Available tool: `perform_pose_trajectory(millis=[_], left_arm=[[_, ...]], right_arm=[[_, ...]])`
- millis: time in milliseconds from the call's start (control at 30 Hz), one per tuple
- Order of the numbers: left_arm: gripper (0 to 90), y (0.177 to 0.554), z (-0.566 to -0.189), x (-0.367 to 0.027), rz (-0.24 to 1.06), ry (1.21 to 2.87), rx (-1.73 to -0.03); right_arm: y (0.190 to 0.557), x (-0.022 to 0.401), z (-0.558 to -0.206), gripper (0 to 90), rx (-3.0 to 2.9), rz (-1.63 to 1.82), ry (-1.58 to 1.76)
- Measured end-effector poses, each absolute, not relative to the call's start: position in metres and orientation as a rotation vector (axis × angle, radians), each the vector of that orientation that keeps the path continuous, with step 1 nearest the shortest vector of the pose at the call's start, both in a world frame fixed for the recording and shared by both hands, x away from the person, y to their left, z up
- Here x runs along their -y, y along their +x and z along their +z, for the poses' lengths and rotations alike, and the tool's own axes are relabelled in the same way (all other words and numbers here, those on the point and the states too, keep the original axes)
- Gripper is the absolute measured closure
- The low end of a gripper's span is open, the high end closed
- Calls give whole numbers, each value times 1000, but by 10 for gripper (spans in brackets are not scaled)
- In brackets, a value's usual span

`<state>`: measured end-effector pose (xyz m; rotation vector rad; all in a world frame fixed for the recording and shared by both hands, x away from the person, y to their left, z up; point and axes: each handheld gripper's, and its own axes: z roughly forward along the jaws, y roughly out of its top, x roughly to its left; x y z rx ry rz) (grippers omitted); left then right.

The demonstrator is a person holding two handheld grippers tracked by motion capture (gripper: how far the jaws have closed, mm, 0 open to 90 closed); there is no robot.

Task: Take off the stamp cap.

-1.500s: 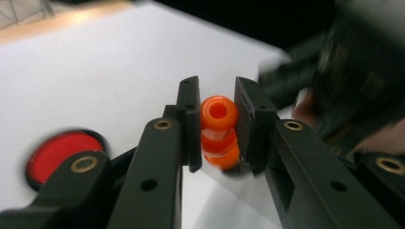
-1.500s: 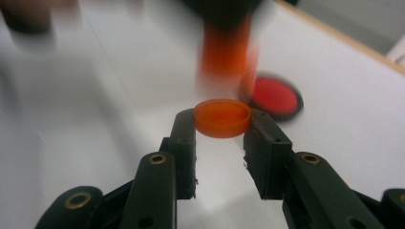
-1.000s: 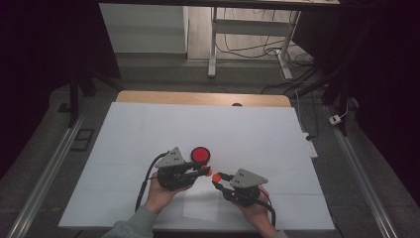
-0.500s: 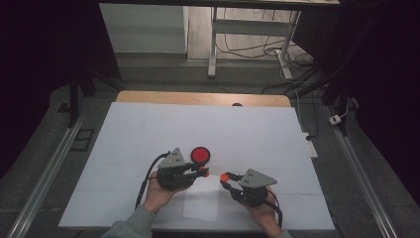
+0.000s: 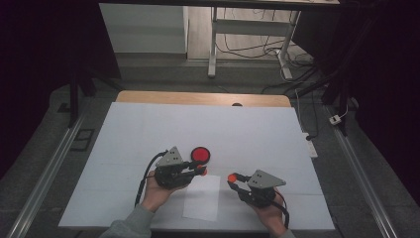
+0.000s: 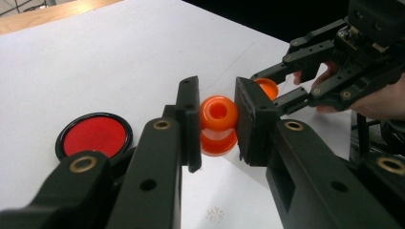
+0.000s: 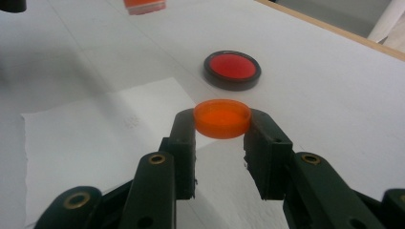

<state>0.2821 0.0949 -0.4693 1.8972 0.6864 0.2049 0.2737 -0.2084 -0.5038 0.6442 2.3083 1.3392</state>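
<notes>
No readable text, label, brand, number or sign anywhere. Only a faint small printed mark on the white paper sheet [image 6: 216, 214] lying on the surface [image 5: 148, 129], too blurred to make out.

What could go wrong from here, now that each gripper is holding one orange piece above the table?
The right gripper pinches the orange cap only at its jaw tips, so the cap might slip out. The left gripper clamps the rounded orange stamp body on curved sides, so it could twist. A dropped piece might land on the open red ink pad or mark the paper sheet.
</notes>
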Motion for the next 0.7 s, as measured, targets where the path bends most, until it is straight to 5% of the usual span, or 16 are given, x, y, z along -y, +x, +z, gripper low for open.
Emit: perform_pose_trajectory(millis=[700], left_arm=[[732,286,-470,-100,226,1906,-705]], right_arm=[[268,272,-501,649,-2214,1299,780]])
